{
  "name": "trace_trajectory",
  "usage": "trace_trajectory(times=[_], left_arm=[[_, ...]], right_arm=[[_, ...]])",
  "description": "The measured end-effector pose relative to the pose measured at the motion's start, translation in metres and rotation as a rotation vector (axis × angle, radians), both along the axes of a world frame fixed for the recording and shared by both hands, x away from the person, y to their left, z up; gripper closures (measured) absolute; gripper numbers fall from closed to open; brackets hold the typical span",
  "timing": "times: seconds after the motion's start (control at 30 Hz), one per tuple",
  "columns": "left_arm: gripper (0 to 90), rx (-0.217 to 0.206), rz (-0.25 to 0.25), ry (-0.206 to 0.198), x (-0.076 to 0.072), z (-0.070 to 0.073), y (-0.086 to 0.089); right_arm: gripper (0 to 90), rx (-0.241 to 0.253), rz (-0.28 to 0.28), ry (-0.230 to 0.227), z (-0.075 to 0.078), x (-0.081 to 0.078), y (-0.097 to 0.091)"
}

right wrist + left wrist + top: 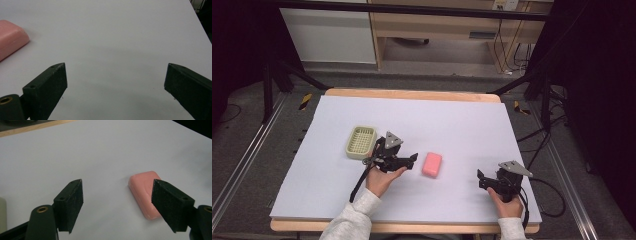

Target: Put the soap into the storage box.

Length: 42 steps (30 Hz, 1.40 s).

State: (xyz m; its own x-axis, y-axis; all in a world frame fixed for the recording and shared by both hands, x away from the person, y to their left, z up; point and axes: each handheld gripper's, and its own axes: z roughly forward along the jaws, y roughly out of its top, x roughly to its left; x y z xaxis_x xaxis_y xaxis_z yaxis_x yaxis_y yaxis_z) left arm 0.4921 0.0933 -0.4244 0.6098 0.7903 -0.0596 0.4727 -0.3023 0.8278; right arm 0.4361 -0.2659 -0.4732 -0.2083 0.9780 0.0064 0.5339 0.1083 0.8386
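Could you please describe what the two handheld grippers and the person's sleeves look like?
Both the left gripper and the right gripper are black, each with two flat, wedge-shaped jaws and brass-coloured screw holes near the jaw bases. Each carries a grey three-cornered plate on top and trails a black cable. The person wears light grey sleeves.

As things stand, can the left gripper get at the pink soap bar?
Probably yes. The left gripper is open and points toward the pink soap bar, which lies flat on the white table cover with bare surface between them. The green soap dish sits on the gripper's other side.
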Motion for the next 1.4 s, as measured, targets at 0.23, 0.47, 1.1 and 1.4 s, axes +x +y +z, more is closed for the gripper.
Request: trace_trajectory(times=[0.23,0.47,1.1,1.4], left_arm=[[24.8,0.021,-0.02,0.005,0.002,-0.002,-0.014],[24.5,0.026,-0.038,0.017,0.004,-0.003,-0.025],[20.8,0.074,-0.083,0.067,0.01,-0.019,-0.058],[19.7,0.104,-0.093,0.093,0.013,-0.028,-0.071]], right_arm=[[5.1,0.004,0.007,0.004,0.0,0.0,0.0],[5.2,-0.001,0.008,0.005,0.0,0.001,0.002],[5.2,-0.006,0.007,0.007,0.0,0.001,0.003],[5.3,-0.008,0.009,0.011,-0.001,0.001,0.003]])
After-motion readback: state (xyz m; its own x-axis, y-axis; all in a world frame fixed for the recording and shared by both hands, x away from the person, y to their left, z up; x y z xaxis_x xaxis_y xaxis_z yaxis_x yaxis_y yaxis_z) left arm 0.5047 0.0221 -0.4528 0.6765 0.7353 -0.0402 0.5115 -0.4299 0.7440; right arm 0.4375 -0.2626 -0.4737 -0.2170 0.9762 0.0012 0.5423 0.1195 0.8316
